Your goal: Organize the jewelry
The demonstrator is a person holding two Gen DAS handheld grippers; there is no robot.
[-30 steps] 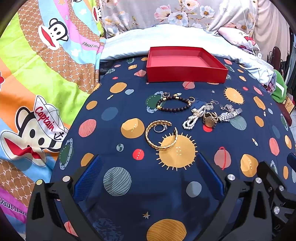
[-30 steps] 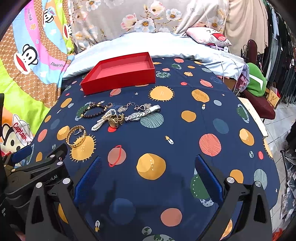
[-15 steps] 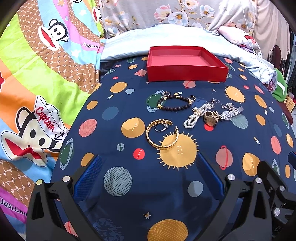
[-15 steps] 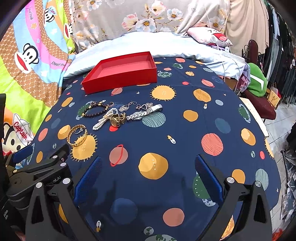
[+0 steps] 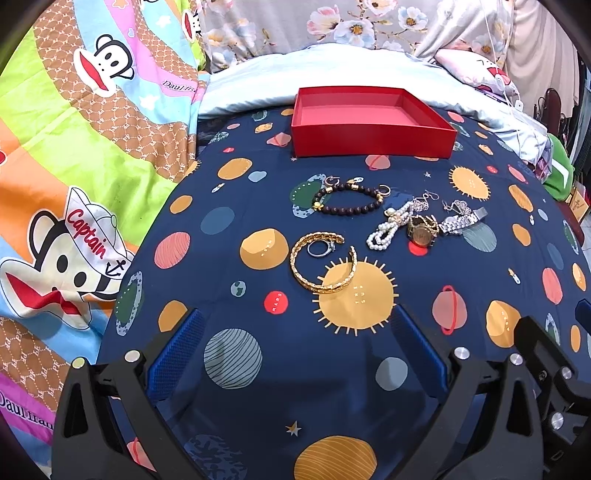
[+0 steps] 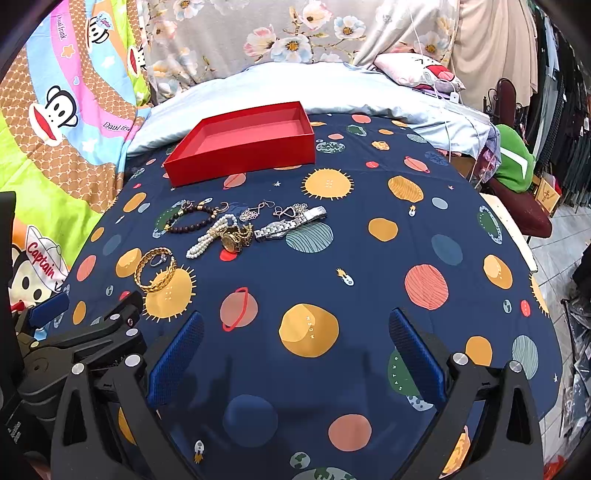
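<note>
A red open box [image 5: 369, 125] [image 6: 243, 142] stands empty at the far side of the navy planet-print cloth [image 5: 258, 184]. In front of it lie a dark bead bracelet [image 5: 349, 203] [image 6: 188, 221], a pearl bracelet [image 5: 388, 229] [image 6: 210, 236], a gold watch [image 5: 421, 230] [image 6: 234, 240], a silver watch band [image 5: 461, 219] [image 6: 291, 223], earrings [image 6: 255, 212], a gold cuff [image 5: 321, 266] [image 6: 155, 271] and a silver ring [image 5: 321, 247]. My left gripper [image 5: 295, 354] is open and empty, just short of the cuff. My right gripper [image 6: 295, 354] is open and empty, right of the jewelry.
A monkey-print blanket [image 5: 74, 166] lies to the left. A pale blue pillow [image 5: 332, 70] and floral fabric [image 6: 277, 33] lie behind the box. At the right the bed edge drops to a floor with a green item [image 6: 513, 162] and a chair [image 6: 524, 210].
Both grippers have crept slightly; the jewelry and box sit where they were. Jaws stay open.
</note>
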